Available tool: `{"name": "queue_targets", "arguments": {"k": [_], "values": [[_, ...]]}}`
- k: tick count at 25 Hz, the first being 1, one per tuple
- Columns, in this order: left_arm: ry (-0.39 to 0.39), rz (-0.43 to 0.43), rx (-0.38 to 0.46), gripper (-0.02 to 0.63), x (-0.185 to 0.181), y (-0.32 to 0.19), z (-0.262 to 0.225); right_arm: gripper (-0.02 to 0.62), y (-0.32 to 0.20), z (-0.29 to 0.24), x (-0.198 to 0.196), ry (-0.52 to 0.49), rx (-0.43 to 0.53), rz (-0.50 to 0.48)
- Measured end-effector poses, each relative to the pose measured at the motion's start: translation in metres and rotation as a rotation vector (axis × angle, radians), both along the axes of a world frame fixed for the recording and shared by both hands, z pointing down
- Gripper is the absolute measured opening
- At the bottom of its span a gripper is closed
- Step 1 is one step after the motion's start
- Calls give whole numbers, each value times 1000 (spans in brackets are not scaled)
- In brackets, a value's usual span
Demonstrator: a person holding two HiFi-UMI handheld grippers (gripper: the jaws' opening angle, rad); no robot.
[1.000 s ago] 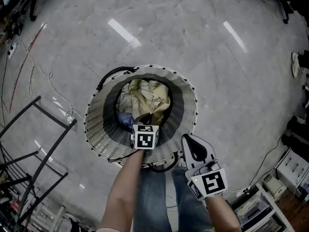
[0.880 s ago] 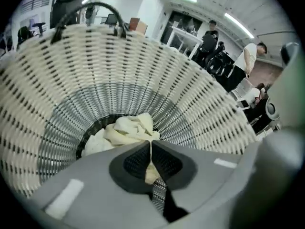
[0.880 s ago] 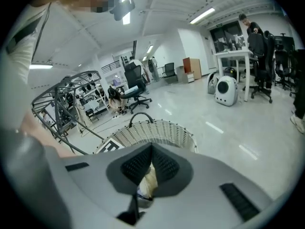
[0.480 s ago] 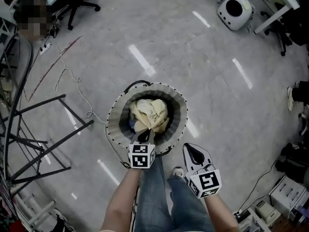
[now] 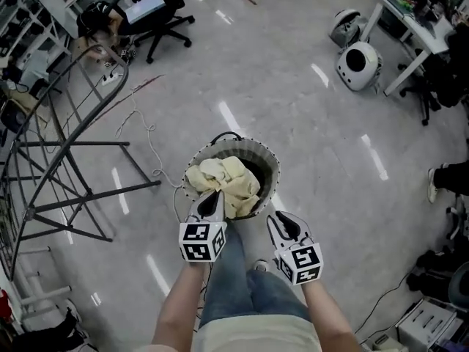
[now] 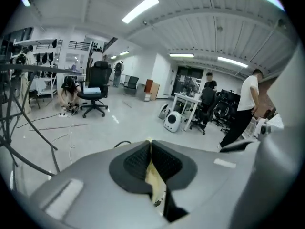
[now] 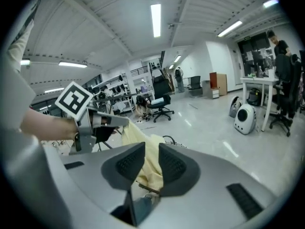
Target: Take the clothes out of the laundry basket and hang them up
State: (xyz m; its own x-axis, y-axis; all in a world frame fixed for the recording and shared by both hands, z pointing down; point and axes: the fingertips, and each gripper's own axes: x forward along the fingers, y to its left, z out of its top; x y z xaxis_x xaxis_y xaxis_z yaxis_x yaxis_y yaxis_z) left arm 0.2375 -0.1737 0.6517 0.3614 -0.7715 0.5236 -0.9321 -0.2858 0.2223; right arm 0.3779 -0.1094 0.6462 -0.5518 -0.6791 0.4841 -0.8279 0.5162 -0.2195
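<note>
A wide workroom with a glossy grey floor (image 5: pixel 330 123) that mirrors the strip lights overhead. A dark metal rack (image 5: pixel 73 189) stands along the floor's left side, and a black chair (image 5: pixel 157 24) sits toward the far left corner. At the far right edge is a white desk (image 5: pixel 410 17) with a round white pod (image 5: pixel 357 63) just beside it. A thin cable (image 5: pixel 143 134) trails over the floor from the rack side toward the basket

The basket (image 5: pixel 270 171), round and woven with a pale rim, stands on the floor just ahead of the person's legs (image 5: pixel 245 284). A pale yellow cloth (image 5: pixel 234 178) is heaped in it. The cloth rises above the rim on the side nearest the person, where it is drawn up to the left tongs

The left tongs (image 5: pixel 214 199) hang over the basket's near rim, clamped tight on a fold of that cloth. In the left gripper view a strip of yellow fabric is squeezed between the ribbed pads and hangs out below them

The right tongs (image 5: pixel 278 222) are held just right of the basket's near rim, apart from the cloth. Their jaws have just been opening and stand a narrow way apart, with the pads pressing on nothing. Through the gap, the right gripper view shows the yellow cloth hanging beyond from the left tongs, not between the pads
</note>
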Motion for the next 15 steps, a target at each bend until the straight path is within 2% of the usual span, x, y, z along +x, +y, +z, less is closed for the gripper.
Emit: {"name": "queue_targets", "arguments": {"k": [7, 15], "values": [[25, -27, 204, 17, -1, 42, -141, 163, 51, -45, -5, -2, 35, -114], [47, -72, 419, 18, -19, 98, -281, 232, 89, -54, -49, 72, 42, -300]]}}
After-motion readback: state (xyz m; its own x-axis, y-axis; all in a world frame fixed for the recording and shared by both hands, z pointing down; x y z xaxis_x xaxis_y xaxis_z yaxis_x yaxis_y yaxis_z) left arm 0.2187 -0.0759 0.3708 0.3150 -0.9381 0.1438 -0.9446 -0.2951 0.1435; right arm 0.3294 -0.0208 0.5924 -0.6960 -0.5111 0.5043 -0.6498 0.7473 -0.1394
